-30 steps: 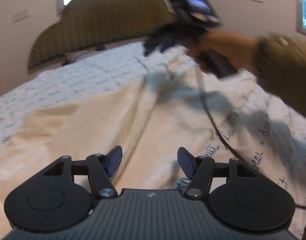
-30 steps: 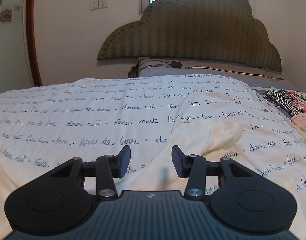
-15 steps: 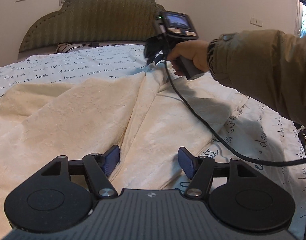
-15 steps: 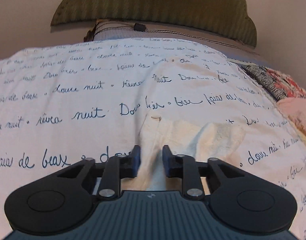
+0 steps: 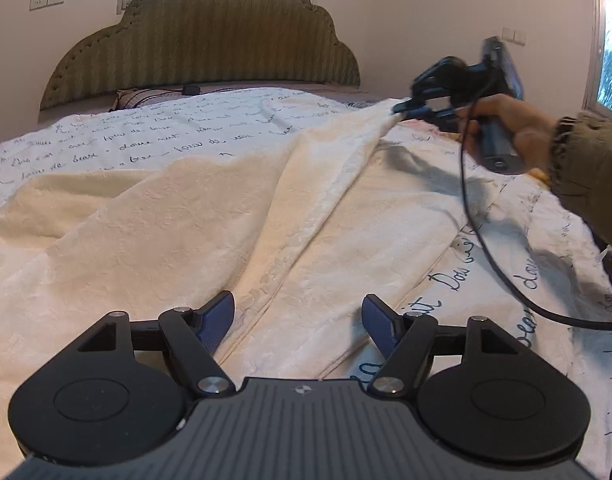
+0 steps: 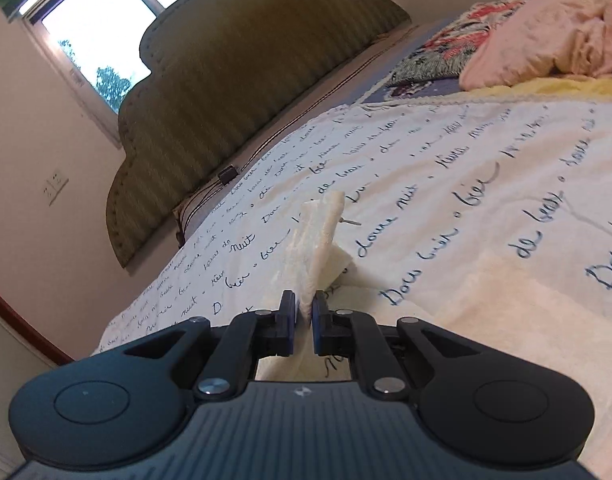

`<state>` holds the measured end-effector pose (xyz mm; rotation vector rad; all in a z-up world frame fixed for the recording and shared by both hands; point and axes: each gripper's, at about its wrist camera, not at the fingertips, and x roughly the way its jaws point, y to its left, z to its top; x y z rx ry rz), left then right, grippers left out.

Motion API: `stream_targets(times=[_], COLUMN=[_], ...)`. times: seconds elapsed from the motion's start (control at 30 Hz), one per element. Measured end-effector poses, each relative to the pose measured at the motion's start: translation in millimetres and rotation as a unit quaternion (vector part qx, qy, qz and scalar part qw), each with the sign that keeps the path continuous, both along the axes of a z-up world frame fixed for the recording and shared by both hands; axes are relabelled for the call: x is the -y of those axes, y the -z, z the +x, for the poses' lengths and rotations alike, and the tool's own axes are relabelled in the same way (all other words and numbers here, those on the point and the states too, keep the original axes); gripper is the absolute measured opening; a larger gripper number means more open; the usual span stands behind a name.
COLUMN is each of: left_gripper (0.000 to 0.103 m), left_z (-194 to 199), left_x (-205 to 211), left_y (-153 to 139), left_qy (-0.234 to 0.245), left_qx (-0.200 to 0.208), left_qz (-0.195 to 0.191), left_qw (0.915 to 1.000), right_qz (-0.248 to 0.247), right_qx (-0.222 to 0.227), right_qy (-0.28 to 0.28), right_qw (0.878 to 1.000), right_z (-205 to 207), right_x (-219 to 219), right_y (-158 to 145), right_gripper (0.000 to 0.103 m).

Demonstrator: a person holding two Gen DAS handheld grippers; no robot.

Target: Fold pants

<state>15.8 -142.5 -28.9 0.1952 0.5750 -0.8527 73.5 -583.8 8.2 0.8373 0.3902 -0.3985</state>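
Script-printed bedding [image 5: 225,128] covers the bed below a scalloped headboard [image 5: 209,36], and the cream pants [image 5: 193,216] lie spread across it. Nearest the pants' lower end, the left tongs [image 5: 299,317] hover wide apart, gripping nothing. Toward the headboard's right, the right tongs [image 6: 303,312] pinch a lifted corner. Soft, light, limp fabric; hems or waistband look like the surest holds.

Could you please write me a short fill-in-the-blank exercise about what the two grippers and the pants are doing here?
1. The right gripper is ____ on an edge of the cream textured fabric pants.
2. The left gripper hovers over the pants with its jaws ____.
3. The pants lie on a white bedspread printed with blue ____.

Missing words: shut; open; handwriting
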Motion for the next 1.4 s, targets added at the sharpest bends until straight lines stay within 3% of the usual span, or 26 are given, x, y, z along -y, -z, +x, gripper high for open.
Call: stream_targets(times=[0.13,0.27,0.47,0.6,0.63,0.7,0.73,0.77,0.87,1.0,1.17,1.3,1.33,1.37,1.4], left_gripper=[0.074,0.074,0.07,0.071,0.071,0.072,0.073,0.074,0.076,0.077,0.077,0.077,0.077,0.077,0.078], left_z=[-11,-14,8,13,13,10,8,6,2,6,14,11,10,10,10], left_x=[16,36,74,76,75,75,75,75,75,75,71,72,73,73,73], left_y=[-7,-18,-12,-13,-12,-9,-6,-4,0,2,2,3,3,2,2], left_qy=[0.011,0.015,0.014,-0.009,-0.011,-0.012,-0.012,-0.013,-0.014,-0.015,-0.018,-0.018,-0.018,-0.017,-0.015], left_qx=[0.052,0.099,0.067,0.065,0.069,0.077,0.082,0.088,0.105,0.093,0.064,0.071,0.073,0.074,0.075], left_qz=[0.039,0.055,0.106,0.106,0.108,0.115,0.117,0.119,0.121,0.114,0.096,0.099,0.1,0.102,0.103], left_qw=[0.9978,0.9934,0.992,0.9922,0.9917,0.9903,0.9897,0.9889,0.987,0.989,0.9931,0.9924,0.9921,0.9919,0.9917], right_qz=[0.048,0.044,0.023,0.001,0.015,0.045,0.067,0.088,0.142,0.167,0.201,0.189,0.175,0.153,0.134], right_qx=[0.041,0.078,0.134,0.089,0.075,0.044,0.039,0.044,0.054,0.007,0.076,0.077,0.071,0.048,0.02], right_qy=[0.01,-0.007,-0.039,-0.048,-0.051,-0.045,-0.031,-0.019,-0.027,-0.014,0.001,0.062,0.064,0.061,0.058], right_qw=[0.998,0.996,0.99,0.995,0.996,0.997,0.996,0.995,0.988,0.986,0.977,0.977,0.98,0.985,0.989], right_z=[-26,-34,-44,-45,-45,-46,-48,-50,-44,-22,-6,8,12,16,19], right_x=[11,8,4,9,13,21,27,31,38,23,17,21,20,18,16], right_y=[4,-14,-55,-63,-56,-35,-21,-8,27,53,65,71,69,65,61], right_gripper=[0.008,0.007,0.006,0.007,0.015,0.05,0.077,0.081,0.08,0.079,0.079,0.078,0.067,0.03,0.012])
